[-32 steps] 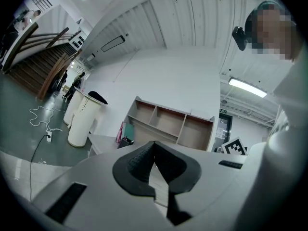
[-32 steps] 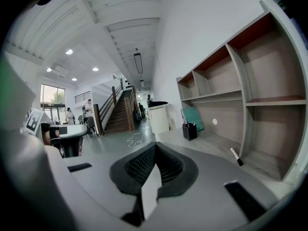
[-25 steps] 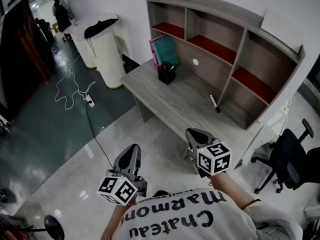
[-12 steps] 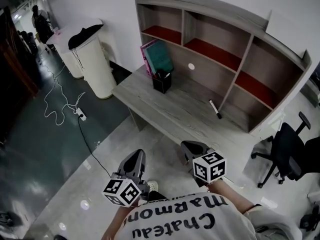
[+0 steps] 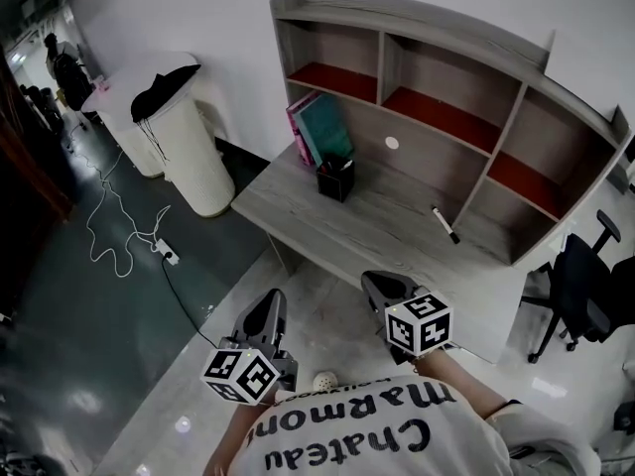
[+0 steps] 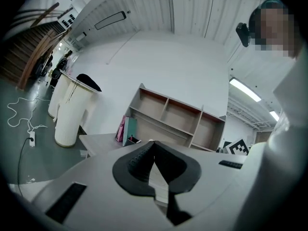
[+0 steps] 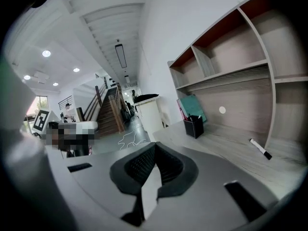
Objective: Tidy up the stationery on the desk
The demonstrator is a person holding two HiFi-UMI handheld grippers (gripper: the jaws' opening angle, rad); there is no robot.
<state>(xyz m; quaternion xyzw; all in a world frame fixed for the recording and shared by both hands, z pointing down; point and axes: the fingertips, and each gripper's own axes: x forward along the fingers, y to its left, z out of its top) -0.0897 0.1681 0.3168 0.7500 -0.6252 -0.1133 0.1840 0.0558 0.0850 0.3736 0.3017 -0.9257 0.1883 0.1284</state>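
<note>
Closing on the desk, nothing picked up yet.
Near: L tongs and R tongs both pressed together and empty, closer to the desk front edge than a sec ago. So approach only, tidying not begun. Further: marker lies loose on the desk by a shelf unit divider; pen pot and books at back left. Pot's contents too small to tell; part of desk front hidden behind R tongs.
</note>
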